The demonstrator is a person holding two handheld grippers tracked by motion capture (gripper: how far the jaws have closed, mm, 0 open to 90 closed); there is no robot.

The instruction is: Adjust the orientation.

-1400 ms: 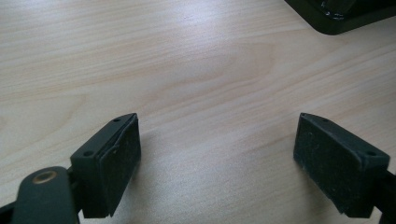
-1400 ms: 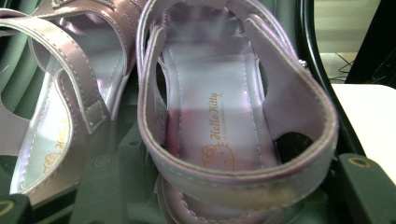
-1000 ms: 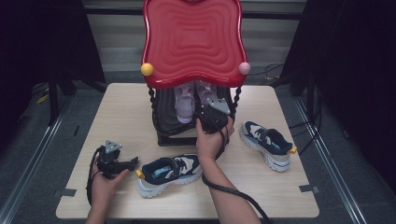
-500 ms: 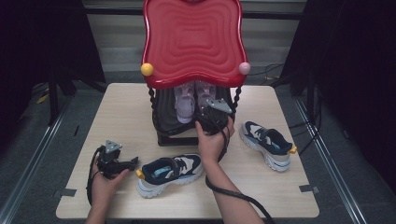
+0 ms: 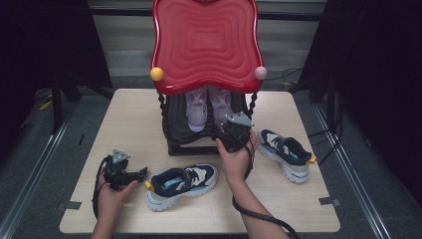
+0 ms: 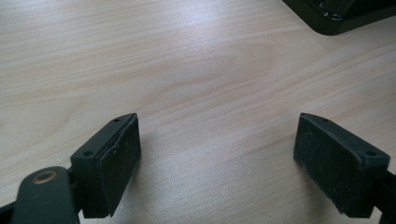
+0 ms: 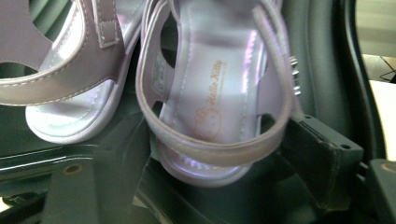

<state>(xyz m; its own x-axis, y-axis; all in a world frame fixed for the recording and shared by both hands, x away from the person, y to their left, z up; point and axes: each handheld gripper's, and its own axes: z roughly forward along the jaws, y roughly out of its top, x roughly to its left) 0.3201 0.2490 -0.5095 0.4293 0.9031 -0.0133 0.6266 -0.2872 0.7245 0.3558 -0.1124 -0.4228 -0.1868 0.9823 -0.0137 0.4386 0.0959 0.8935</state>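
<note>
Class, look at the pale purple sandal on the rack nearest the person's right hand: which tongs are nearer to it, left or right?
Right. The right tongs straddle the sandal's heel on the rack. The left tongs rest on the table, well away from it.

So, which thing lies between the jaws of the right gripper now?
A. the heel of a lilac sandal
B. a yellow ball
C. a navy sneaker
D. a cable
A: in the right gripper view the heel of the lilac sandal sits between the two black jaws of the right gripper, on the black rack under the red top.
</note>
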